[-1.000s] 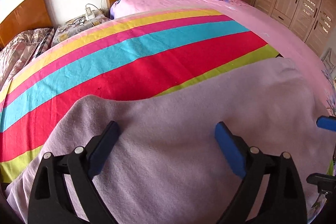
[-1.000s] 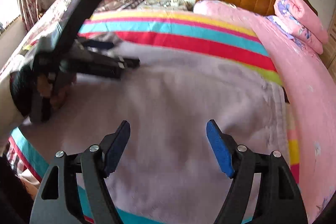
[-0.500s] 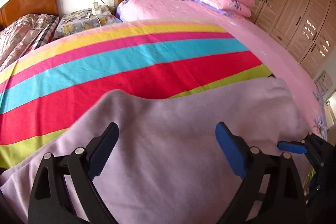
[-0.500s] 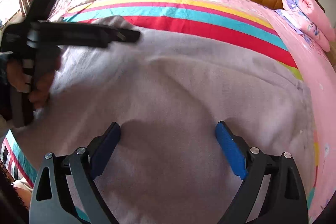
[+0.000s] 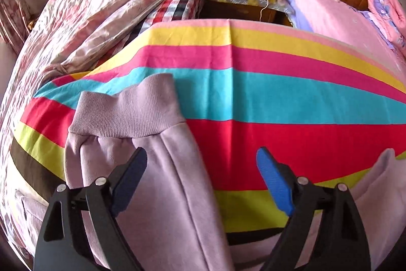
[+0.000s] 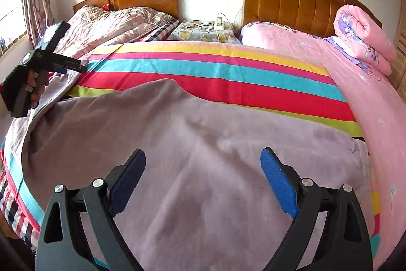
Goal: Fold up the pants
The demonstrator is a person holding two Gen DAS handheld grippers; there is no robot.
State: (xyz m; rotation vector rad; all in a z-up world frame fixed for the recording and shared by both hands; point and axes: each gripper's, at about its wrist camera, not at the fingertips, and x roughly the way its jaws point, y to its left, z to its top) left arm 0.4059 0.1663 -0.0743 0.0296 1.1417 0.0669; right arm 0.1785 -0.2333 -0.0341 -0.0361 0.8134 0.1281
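left wrist view only: ribbed cuff [image 5: 127,108] of lilac fleece pants [image 5: 162,194] on striped bed sheet [image 5: 279,93], left hand-held gripper [image 5: 201,182] closing, nothing pinched, right wrist view only: broad pants panel [image 6: 203,156], right hand-held gripper [image 6: 203,179] open above it, two wooden headboards

Both grippers: black frames, blue ribbed pads [image 6: 277,184], silver screws [image 5: 302,180]. Left hand [image 6: 33,90] wears a dark cuff.

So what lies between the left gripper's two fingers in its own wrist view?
The lilac pants leg below its ribbed cuff, then bare striped sheet. The left gripper is closing but its pads touch nothing.
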